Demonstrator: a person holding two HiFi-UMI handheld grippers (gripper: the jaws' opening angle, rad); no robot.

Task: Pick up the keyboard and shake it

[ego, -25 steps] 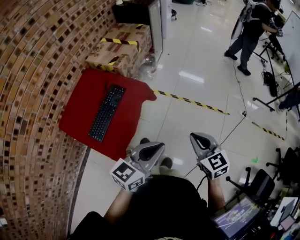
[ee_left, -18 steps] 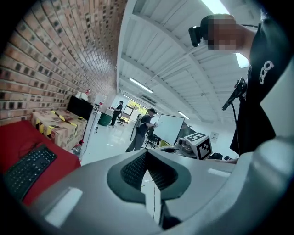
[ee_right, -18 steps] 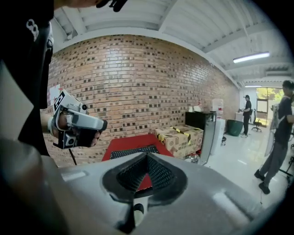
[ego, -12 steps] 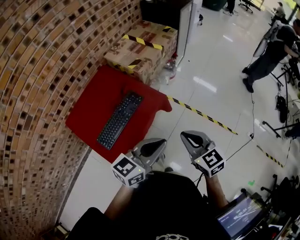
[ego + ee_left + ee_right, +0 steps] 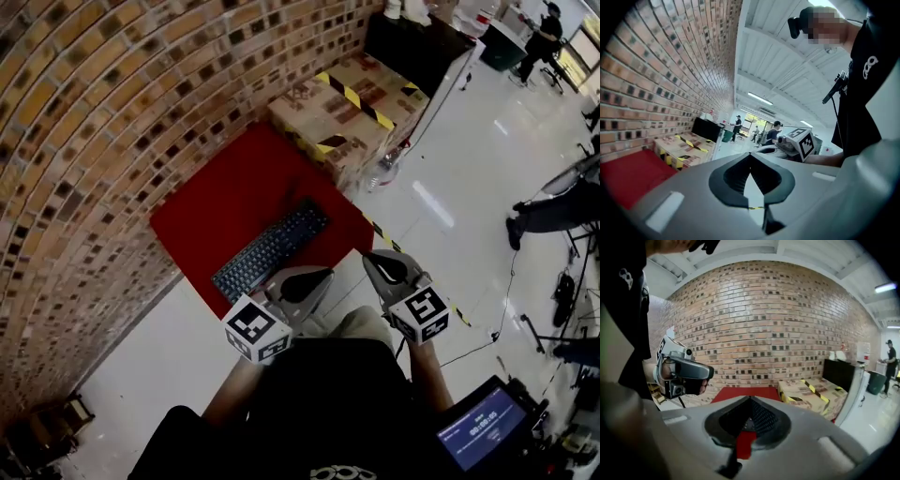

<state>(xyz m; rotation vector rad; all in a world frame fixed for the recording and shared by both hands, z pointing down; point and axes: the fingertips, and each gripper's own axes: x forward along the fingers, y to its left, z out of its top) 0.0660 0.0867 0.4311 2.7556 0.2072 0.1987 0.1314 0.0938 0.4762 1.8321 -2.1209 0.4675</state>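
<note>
approach stage, keyboard not yet touched: a black keyboard point(image 5: 270, 250) lies flat on a red cloth point(image 5: 225, 192) spread on the floor at the foot of a brick wall point(image 5: 112, 103), its long side running from about seven o'clock to one o'clock in the head view; taped cardboard boxes point(image 5: 352, 103) sit at the cloth's one o'clock corner; the left gripper point(image 5: 322, 277) hovers just off the keyboard's near end, with the keyboard at its eleven o'clock, and the right gripper point(image 5: 375, 260) hangs beside it at three o'clock, over bare white floor point(image 5: 141, 366); each gripper's own view shows its jaws pressed together with nothing pinched between them, the red seen past the right pair being the cloth farther off; judged from this, the pick-up has not begun; the next move calls for both pairs of jaws to spread, the grippers to drop low toward the cloth, one to each end of the keyboard, then to close on its thin edges and lift it level before any shaking; a grip near one end only would likely let the board tip
</note>
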